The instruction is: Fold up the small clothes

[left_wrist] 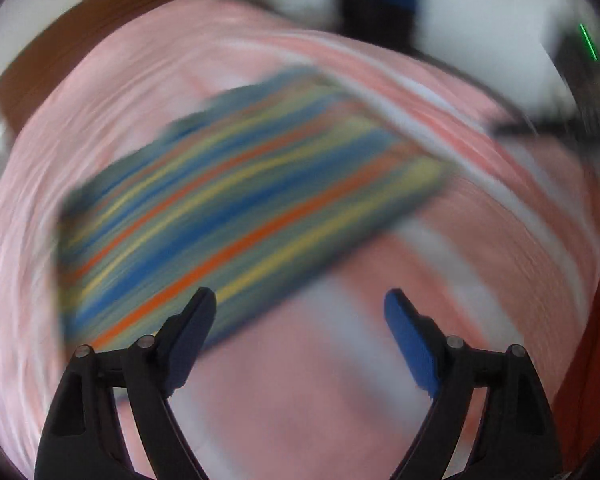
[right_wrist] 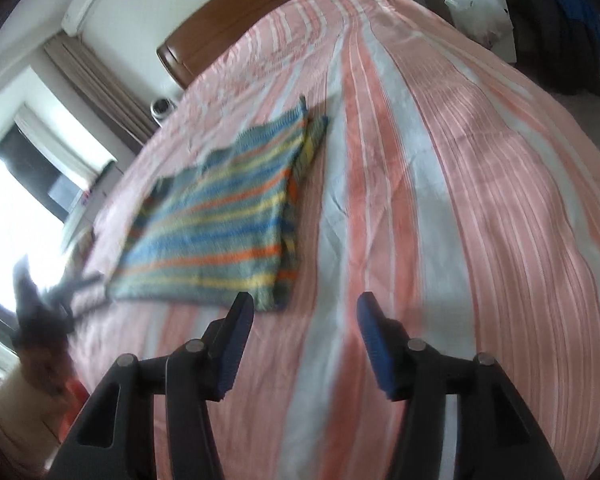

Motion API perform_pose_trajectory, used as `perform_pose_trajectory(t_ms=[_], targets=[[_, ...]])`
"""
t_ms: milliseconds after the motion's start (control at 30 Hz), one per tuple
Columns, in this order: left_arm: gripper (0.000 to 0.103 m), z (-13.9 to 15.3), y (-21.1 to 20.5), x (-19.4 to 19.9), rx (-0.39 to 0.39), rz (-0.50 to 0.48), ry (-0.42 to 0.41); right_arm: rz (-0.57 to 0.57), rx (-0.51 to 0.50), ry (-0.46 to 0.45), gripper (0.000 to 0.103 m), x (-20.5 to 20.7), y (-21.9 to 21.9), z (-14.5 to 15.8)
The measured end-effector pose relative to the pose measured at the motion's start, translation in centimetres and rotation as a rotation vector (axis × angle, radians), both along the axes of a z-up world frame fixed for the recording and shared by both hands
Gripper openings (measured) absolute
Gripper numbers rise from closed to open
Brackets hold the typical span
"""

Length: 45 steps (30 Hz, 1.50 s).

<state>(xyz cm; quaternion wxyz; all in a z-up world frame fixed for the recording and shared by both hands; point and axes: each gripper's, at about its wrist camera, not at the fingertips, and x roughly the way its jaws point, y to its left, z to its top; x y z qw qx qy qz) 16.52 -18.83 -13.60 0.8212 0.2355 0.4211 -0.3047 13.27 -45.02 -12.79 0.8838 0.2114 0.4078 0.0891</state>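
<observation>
Spread wide and holding nothing, the right gripper (right_wrist: 305, 308) hangs over the bedspread (right_wrist: 480, 200), its blue-padded fingers (right_wrist: 374, 340) apart above a pale stripe. Just ahead and left of it lies the striped cloth (right_wrist: 216, 224), folded flat on the bed, with a second layer showing along its right edge. The left gripper (left_wrist: 300, 304) is likewise spread and grips nothing; its view is heavily blurred, but the cloth (left_wrist: 236, 208) shows just beyond its left finger (left_wrist: 192, 332), flat on the pink bedspread (left_wrist: 500, 200). A brown headboard (right_wrist: 260, 12) stands at the far end of the bed. At the left edge of the right view a dark blurred shape (right_wrist: 40, 308) sits near the cloth's corner; what it is cannot be told.
</observation>
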Motion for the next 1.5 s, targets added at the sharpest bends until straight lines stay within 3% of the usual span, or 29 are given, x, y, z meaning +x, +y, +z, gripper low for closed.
perform_pose_trajectory(t_ms=[67,167,200,233,300,333,367,467,667,700,733,767,833,933,1033,1133,1233,1300,1367,1433,1500], targets=[[0.082,-1.5,-4.8,-0.5,0.046,-0.072,-0.034,0.002,0.016,-0.009,0.054,0.4,-0.1,0.3],[0.080,-2.4,-9.7,0.2,0.035,-0.091,-0.074,0.011,0.032,-0.005,0.054,0.4,-0.8,0.5],[0.072,-2.5,-10.7,0.6,0.032,-0.081,-0.084,0.015,0.039,-0.002,0.054,0.5,-1.0,0.4],[0.044,-2.8,-11.1,1.2,0.026,-0.068,-0.086,0.020,0.047,0.000,0.054,0.6,-1.3,0.5],[0.008,-3.1,-11.3,2.4,0.013,0.010,-0.078,0.030,0.075,0.003,0.054,1.7,-1.9,0.8],[0.007,-3.1,-10.5,3.0,-0.031,0.030,-0.056,0.036,0.090,0.006,0.054,2.5,-2.1,0.8],[0.007,-2.7,-9.4,3.2,-0.106,0.052,-0.027,0.047,0.111,0.010,0.054,4.2,-2.2,0.8],[0.006,-1.8,-6.5,3.4,-0.194,0.085,-0.012,0.085,0.171,0.044,0.054,10.0,-2.2,0.1],[0.006,-0.5,-4.0,3.3,-0.293,0.140,0.012,0.049,0.240,0.161,0.052,21.9,-0.6,-4.0],[0.006,-0.2,-3.1,3.3,-0.315,0.158,0.019,0.037,0.241,0.160,0.046,22.9,-0.3,-4.1],[0.006,0.2,-2.1,3.2,-0.337,0.175,0.021,0.027,0.235,0.159,0.022,23.6,0.1,-4.1],[0.006,0.7,-0.8,3.4,-0.365,0.202,0.021,0.002,0.213,0.145,0.008,24.0,0.9,-3.4],[0.006,1.8,2.5,4.1,-0.433,0.269,0.030,0.022,0.211,0.101,0.008,24.3,2.5,-1.6],[0.006,3.1,8.2,4.0,-0.498,0.369,0.024,0.141,0.157,0.015,0.008,24.6,8.7,3.2],[0.006,3.5,13.5,3.9,-0.527,0.468,0.022,0.248,0.122,-0.003,0.008,26.0,15.6,5.9],[0.006,2.8,18.3,4.1,-0.532,0.581,0.028,0.338,0.064,-0.005,0.008,27.9,22.6,6.5],[0.007,1.0,21.8,4.2,-0.515,0.669,0.062,0.389,0.024,0.024,0.008,29.6,28.8,5.1],[0.017,-0.1,23.1,3.8,-0.470,0.712,0.082,0.423,-0.034,0.039,0.009,30.4,32.9,3.3],[0.031,-1.0,24.2,3.0,-0.425,0.746,0.100,0.458,-0.020,0.076,0.022,30.9,35.7,1.4],[0.056,-1.0,25.3,2.1,-0.431,0.746,0.103,0.459,0.013,0.113,0.038,30.8,36.6,0.6],[0.066,-0.3,25.9,1.1,-0.442,0.730,0.080,0.443,0.056,0.080,0.040,29.7,36.0,1.2]])
